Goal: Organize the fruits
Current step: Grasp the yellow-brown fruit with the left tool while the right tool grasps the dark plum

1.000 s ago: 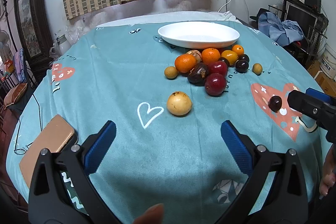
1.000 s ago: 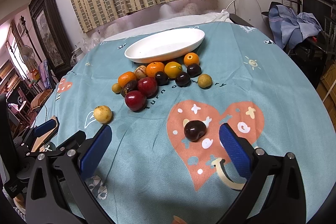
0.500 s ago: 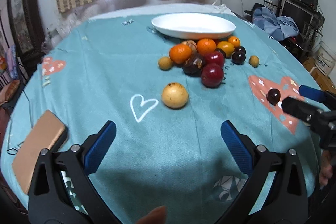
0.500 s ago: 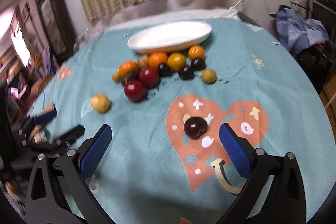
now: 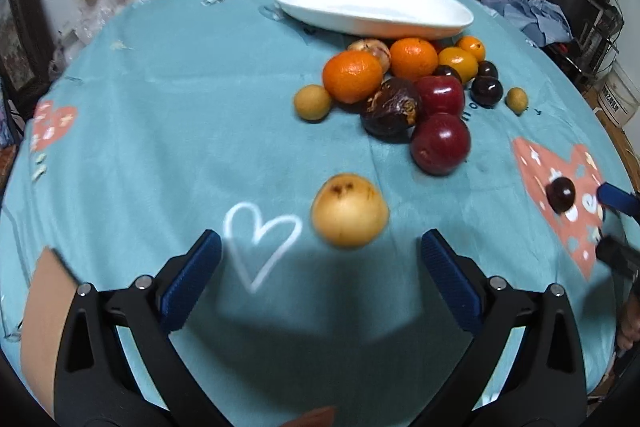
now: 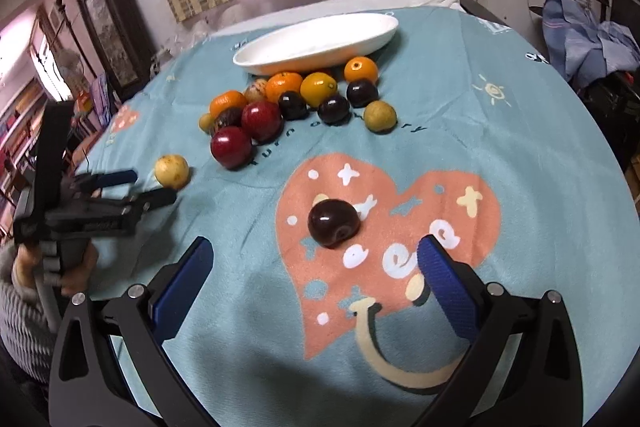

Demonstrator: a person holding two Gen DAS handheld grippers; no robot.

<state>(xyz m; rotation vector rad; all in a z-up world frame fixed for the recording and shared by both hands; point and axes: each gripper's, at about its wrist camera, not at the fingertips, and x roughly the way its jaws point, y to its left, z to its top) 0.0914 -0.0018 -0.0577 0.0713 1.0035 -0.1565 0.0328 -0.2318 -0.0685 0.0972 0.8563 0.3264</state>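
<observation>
Blue pads on the left gripper (image 5: 320, 263) are wide apart and hold nothing; a yellow fruit (image 5: 349, 211) sits just in front. The right gripper (image 6: 316, 269) is wide open too, empty, near a dark plum (image 6: 333, 223). Other fruits bunch beside the white plate (image 6: 316, 45).

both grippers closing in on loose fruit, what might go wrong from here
1. The yellow fruit and the dark plum are round and lie free on the cloth, so either could roll away if a finger nudges it first.
2. The white plate sits behind the crowded fruit pile; carrying low might knock it.
</observation>
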